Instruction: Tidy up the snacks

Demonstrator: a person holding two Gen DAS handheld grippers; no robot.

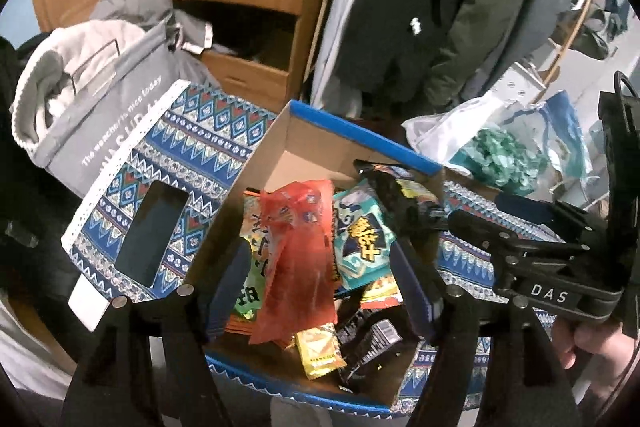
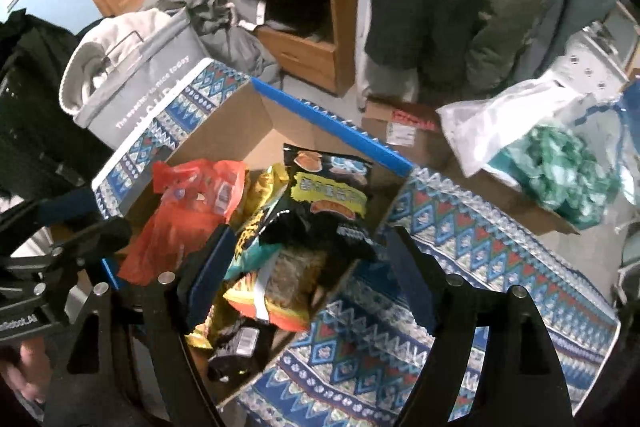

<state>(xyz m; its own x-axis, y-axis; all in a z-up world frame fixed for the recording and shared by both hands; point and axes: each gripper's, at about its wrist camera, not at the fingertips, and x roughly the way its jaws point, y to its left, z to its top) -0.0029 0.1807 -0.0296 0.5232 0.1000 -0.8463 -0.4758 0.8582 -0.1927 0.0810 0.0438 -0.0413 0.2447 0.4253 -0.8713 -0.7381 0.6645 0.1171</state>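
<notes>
Under the red bag (image 1: 296, 259), lower snack packets (image 1: 320, 349) lie half-hidden.

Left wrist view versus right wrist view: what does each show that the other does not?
Only the left wrist view shows the small yellow packet near the box's front and the cut-out handle in the patterned flap. Only the right wrist view shows the brown carton with a red label on the floor. Both show the open snack box, the red bag, the black snack bag and the grey laundry bag.
</notes>
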